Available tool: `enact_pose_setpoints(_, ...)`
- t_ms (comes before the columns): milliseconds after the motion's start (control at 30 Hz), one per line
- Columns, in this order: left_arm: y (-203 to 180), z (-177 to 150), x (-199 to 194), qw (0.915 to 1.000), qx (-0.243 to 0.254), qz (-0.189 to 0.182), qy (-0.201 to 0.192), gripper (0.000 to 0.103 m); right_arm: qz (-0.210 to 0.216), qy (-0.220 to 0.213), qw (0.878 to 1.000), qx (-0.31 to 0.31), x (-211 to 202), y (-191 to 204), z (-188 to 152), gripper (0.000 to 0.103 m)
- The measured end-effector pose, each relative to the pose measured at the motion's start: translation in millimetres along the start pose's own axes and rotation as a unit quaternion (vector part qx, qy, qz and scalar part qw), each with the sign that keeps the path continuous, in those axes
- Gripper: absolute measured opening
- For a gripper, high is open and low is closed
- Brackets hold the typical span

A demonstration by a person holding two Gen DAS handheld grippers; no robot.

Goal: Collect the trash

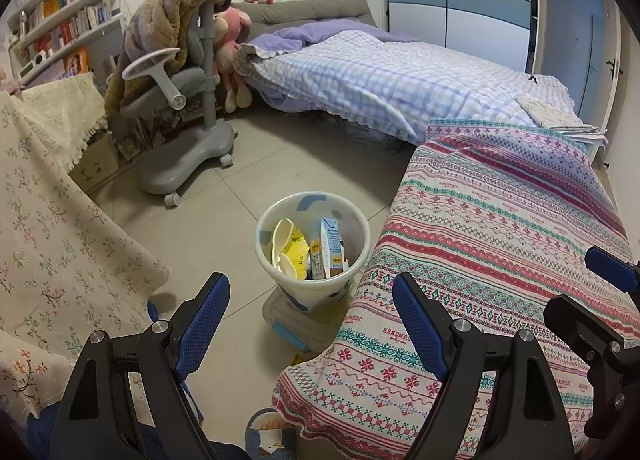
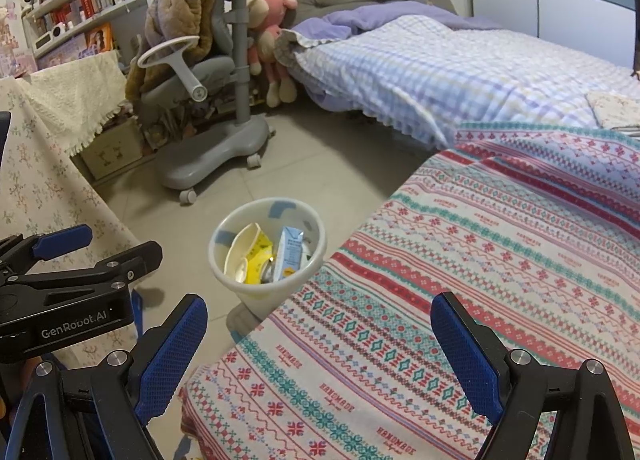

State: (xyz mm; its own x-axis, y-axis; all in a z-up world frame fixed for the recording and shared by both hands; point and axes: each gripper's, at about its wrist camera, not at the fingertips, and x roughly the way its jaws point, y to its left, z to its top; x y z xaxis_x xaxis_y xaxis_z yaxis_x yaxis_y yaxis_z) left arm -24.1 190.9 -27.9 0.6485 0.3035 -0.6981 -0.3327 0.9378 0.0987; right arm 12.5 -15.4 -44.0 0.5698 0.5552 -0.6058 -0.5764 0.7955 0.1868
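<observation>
Bin (image 1: 362, 238) on floor holds carton (image 1: 329, 248) and wrappers (image 1: 294, 250) — left gripper (image 1: 310, 306) and right gripper (image 2: 320, 334) both gape wide, empty.

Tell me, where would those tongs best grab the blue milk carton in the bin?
Probably by its top end, coming straight down from above. The blue milk carton stands nearly upright inside the white bin, whose wall blocks its sides, with yellow wrappers crowding its left. Only its top end is clear.
</observation>
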Motion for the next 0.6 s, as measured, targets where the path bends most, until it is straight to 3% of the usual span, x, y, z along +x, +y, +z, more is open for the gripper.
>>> enact_pose_setpoints(600, -0.2, 0.2, -1.1, 1.0000, 0.003, -0.002, 0.001, 0.086, -0.002, -0.005, 1.000, 0.003, -2.0, 1.6, 1.3, 0.094)
